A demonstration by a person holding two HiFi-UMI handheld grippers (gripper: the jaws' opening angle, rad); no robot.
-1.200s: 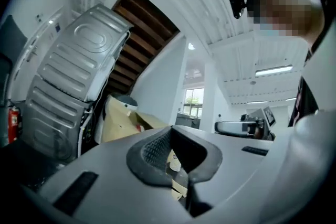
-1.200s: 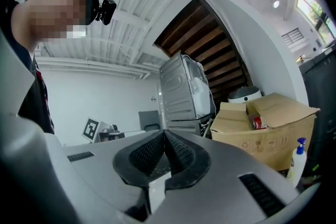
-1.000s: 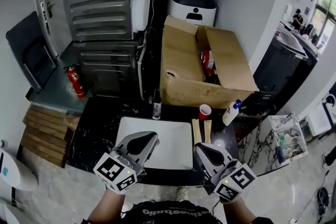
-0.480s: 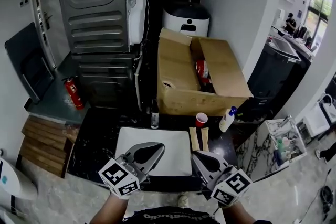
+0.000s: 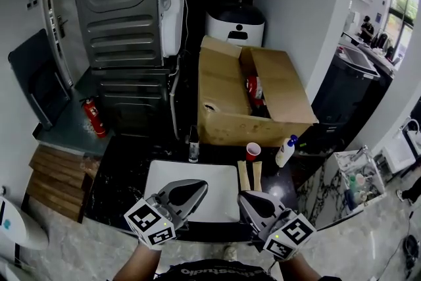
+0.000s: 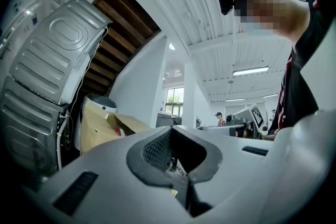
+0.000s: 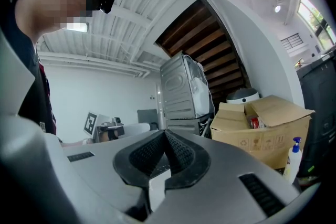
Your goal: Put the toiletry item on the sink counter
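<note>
A white bottle with a blue cap (image 5: 285, 151) stands upright on the dark counter (image 5: 122, 174), right of the white sink basin (image 5: 197, 174); it also shows at the right edge of the right gripper view as the same bottle (image 7: 292, 160). My left gripper (image 5: 195, 188) hovers over the basin's front left, jaws shut with nothing between them. My right gripper (image 5: 247, 199) hangs at the basin's front right, also shut and holding nothing. Both are well short of the bottle. In their own views the left gripper (image 6: 169, 131) and right gripper (image 7: 165, 134) point upward and outward.
An open cardboard box (image 5: 253, 99) sits behind the counter. A red cup (image 5: 252, 150), a dark bottle (image 5: 193, 143) and two beige strips (image 5: 250, 176) stand near the basin. A fire extinguisher (image 5: 93, 117) and wooden pallet (image 5: 58, 161) lie left; a grey appliance (image 5: 125, 3) rises behind.
The head view has shifted a little and both grippers have drawn slightly closer together over the basin's front. They stay shut and hold nothing.
</note>
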